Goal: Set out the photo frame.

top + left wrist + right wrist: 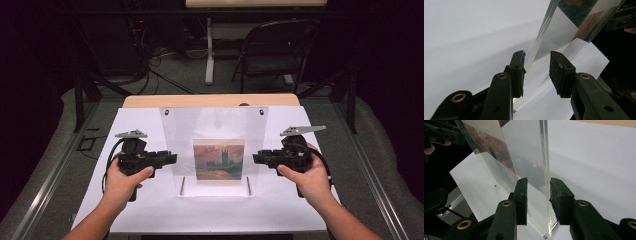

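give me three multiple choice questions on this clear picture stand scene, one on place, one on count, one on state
1. Where does the clear acrylic stand sit?
A. on the white table between the two tongs
B. on the folding chair
C. on the floor

2. How many pictures are in the stand?
A. none
B. one
C. three

3. How do the left tongs stand at the stand's edge?
A. pads apart, with the edge between them
B. clamped tight on a cable
C. closed far from the stand

Answers:
1 A, the high view shows it on the white table, with the right tongs at its other side.
2 B, a single painting print shows.
3 A, the left gripper view shows a gap at the pads.
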Tool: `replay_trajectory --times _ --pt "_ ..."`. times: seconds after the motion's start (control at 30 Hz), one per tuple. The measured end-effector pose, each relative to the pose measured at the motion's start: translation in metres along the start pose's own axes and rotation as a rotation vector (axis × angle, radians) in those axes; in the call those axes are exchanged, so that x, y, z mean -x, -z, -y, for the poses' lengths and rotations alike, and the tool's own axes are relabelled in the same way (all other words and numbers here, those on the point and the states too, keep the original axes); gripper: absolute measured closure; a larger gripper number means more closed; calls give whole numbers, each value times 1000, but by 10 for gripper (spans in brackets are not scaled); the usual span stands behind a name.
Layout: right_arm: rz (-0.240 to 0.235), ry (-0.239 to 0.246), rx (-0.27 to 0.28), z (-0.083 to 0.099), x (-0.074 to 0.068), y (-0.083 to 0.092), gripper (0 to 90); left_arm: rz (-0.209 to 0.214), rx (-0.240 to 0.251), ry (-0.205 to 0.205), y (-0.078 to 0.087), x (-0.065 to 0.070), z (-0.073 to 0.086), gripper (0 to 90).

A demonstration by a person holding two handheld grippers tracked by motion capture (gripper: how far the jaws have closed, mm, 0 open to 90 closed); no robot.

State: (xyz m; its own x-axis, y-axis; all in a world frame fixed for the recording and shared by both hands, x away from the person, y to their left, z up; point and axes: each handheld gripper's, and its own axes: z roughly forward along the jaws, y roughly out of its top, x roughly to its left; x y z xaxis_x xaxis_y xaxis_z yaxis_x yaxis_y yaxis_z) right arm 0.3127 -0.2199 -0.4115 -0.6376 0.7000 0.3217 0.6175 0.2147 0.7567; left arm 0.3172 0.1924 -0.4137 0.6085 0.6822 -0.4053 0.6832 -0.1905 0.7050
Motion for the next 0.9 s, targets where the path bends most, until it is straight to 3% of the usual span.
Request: replay_trajectory --times 0.2,0.37,0.6,0.77,0.9 --pt "0 -3 -7 0 0 0 653 -17 2 -7 1 0 0 611" --pt "-10 -2 4 0 -1 -1 522 -36 5 -13 2 0 2 512" --pt "24 13 23 3 2 1 380 -101 16 -76 9 5 5 402" --pt "51 19 37 7 6 7 352 -131 6 -109 14 7 9 366" --pt "81 38 39 11 7 12 352 -153 -1 -111 18 6 15 365"
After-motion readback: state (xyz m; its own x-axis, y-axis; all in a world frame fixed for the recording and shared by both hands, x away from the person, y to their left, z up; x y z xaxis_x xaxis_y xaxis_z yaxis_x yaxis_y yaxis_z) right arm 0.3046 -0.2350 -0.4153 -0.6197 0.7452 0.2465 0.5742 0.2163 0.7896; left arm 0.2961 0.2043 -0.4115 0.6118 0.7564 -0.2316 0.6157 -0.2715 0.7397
